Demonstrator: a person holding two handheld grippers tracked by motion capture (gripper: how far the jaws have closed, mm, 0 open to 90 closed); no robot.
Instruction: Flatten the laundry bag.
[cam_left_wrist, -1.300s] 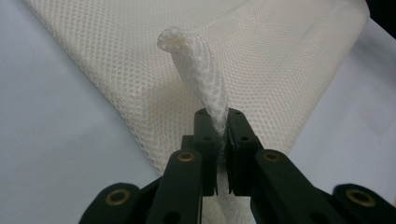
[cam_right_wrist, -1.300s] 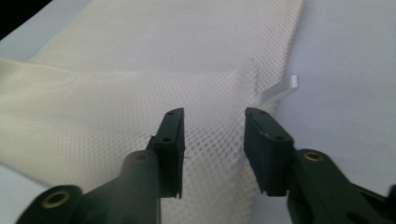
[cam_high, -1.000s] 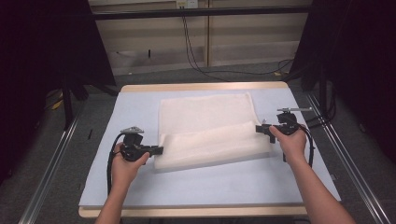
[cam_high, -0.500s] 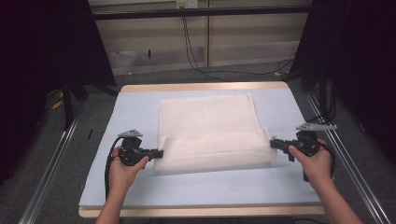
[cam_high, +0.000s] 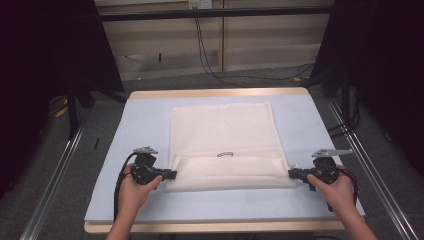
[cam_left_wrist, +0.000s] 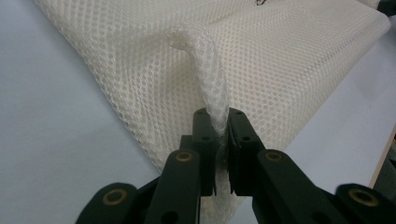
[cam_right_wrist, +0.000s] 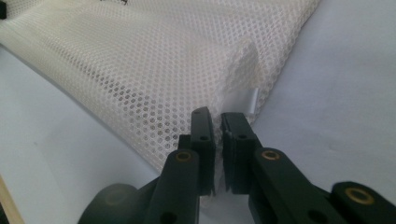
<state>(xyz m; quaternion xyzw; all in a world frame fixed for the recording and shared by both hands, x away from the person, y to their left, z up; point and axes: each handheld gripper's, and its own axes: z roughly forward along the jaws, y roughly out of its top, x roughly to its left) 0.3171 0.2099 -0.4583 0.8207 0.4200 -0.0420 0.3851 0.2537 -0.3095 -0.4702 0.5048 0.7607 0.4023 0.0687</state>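
Folding the cream mesh fabric sheet (cam_high: 223, 142) lying on the pale blue table mat (cam_high: 125, 125) goes best if the left gripper (cam_high: 171, 175) and right gripper (cam_high: 292, 173), each pinched closed on a near corner of that sheet, move level together.

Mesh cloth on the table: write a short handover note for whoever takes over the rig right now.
Left gripper: shut on a pinched ridge of the mesh cloth at its near-left corner.
Right gripper: jaws close together on the cloth's near-right corner; a thin gap shows, so the grip looks light.
Cloth: lies flat on the blue table cover, its near edge folded over into a band stretched between the two grippers.
Done: first fold of the near edge.
Left: probably release or fold onward; the far part is still a single flat layer.
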